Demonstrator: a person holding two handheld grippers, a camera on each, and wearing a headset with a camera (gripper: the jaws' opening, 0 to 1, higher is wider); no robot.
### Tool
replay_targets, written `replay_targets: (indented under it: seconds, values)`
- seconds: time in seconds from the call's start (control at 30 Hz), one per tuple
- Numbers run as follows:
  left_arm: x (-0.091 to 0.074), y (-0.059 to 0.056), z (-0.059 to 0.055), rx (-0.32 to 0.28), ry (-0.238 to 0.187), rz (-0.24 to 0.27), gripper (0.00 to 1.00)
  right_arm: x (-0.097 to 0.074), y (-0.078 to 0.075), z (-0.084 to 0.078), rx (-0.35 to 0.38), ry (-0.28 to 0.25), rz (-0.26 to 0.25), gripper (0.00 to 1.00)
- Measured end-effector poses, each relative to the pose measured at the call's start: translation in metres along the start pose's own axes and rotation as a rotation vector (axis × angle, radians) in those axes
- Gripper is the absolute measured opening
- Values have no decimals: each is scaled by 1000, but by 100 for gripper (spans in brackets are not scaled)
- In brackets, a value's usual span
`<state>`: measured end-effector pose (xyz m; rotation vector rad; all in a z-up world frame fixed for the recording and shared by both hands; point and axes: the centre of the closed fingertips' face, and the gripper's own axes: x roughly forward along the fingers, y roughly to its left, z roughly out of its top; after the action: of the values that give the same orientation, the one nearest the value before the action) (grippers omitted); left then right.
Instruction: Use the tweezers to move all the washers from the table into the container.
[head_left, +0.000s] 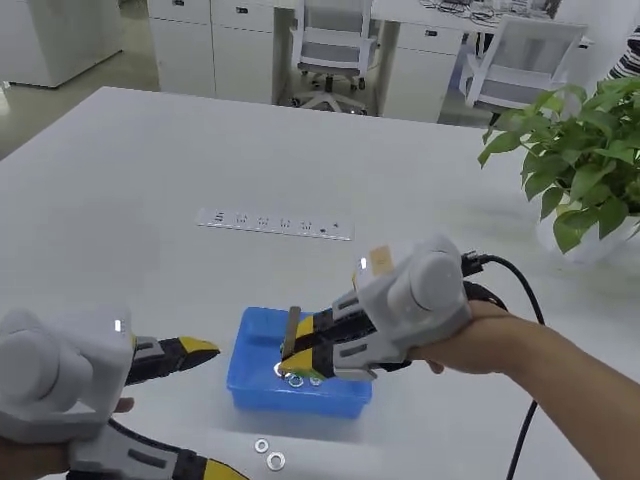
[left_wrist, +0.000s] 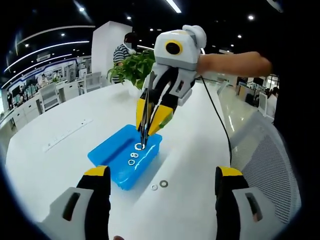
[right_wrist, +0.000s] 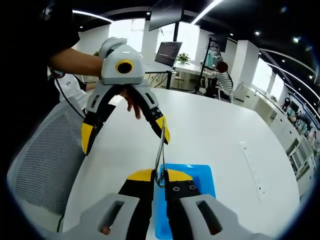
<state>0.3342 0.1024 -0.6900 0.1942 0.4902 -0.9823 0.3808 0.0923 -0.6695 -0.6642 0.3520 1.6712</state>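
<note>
Five washers (left_wrist: 163, 183), one container (left_wrist: 112, 155), one pair of tweezers (left_wrist: 144, 135).
Three sit in the container, two on the table (head_left: 150, 180); plus one left gripper (left_wrist: 162, 172), one right gripper (right_wrist: 160, 176), one power strip (head_left: 275, 224), one plant (head_left: 580, 150), two chairs (head_left: 335, 45).

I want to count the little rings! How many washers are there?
5. Two washers lie on the table beside the blue container. Three more are inside it, one by the tweezers tips. Others could hide behind the right gripper.

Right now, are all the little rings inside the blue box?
No, two washers lie on the table beside the blue container.
</note>
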Motion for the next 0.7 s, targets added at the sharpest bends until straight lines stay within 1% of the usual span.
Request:
replay_targets:
  seconds: [0.2,0.33,0.43,0.7]
  values:
    - [-1,0,-3,-11,8,2,95,1,-13,0,2,-4,-25,8]
    - [-2,1,-4,-15,5,4,97,4,-21,-2,-3,-5,-37,9]
    - [-2,1,-8,-20,8,3,98,8,-25,-4,-8,-7,-43,9]
    - [-2,3,-8,-24,1,5,99,20,-34,-13,-27,-1,-33,9]
